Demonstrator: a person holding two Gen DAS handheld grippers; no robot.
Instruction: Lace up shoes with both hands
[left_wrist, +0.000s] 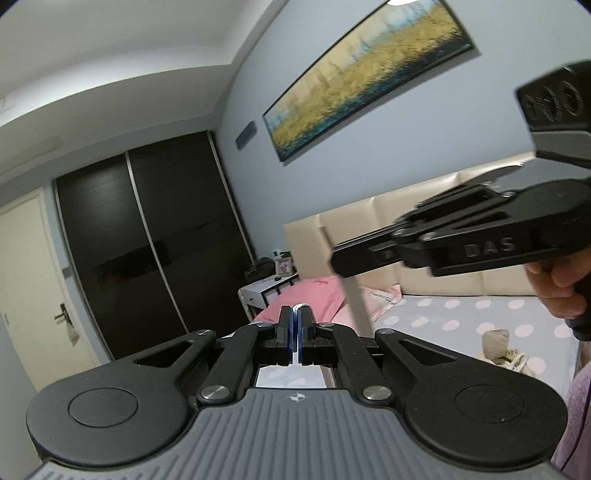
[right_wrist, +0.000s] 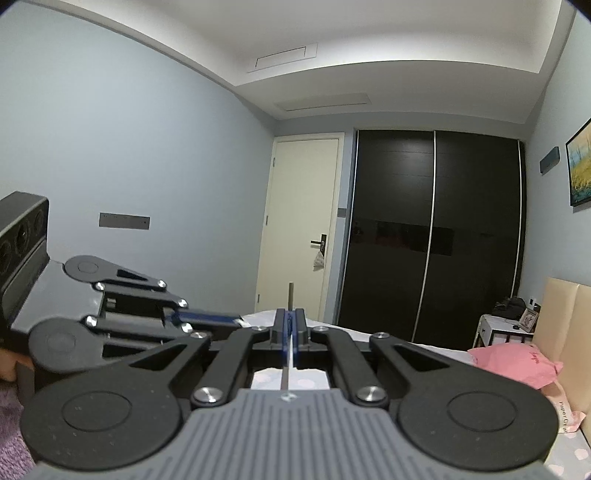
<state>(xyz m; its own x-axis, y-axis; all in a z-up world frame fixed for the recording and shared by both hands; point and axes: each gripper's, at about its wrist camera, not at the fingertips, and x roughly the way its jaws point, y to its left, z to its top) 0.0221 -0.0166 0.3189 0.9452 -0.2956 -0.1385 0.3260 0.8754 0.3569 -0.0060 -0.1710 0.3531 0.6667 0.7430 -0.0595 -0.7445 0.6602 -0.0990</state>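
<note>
Left wrist view showed the left gripper (left_wrist: 295, 314) raised above the bed (left_wrist: 461, 317), its 2 blue-padded fingers pressed together on a white lace end (left_wrist: 300, 305) that peeked out at the tips. To its right, the right gripper (left_wrist: 338, 258) crossed the frame, held by a hand (left_wrist: 561, 284), with a pale shoelace (left_wrist: 358, 306) hanging taut from its tips toward the bed. The beige shoe (left_wrist: 504, 354) lay on the dotted sheet, low at the right, well below both grippers. Right wrist view showed the right gripper (right_wrist: 290, 317) clamped on that shoelace (right_wrist: 290, 295), which ran straight through the closed pads. A pink pillow (right_wrist: 517, 360) lay near the headboard (right_wrist: 565, 310).
</note>
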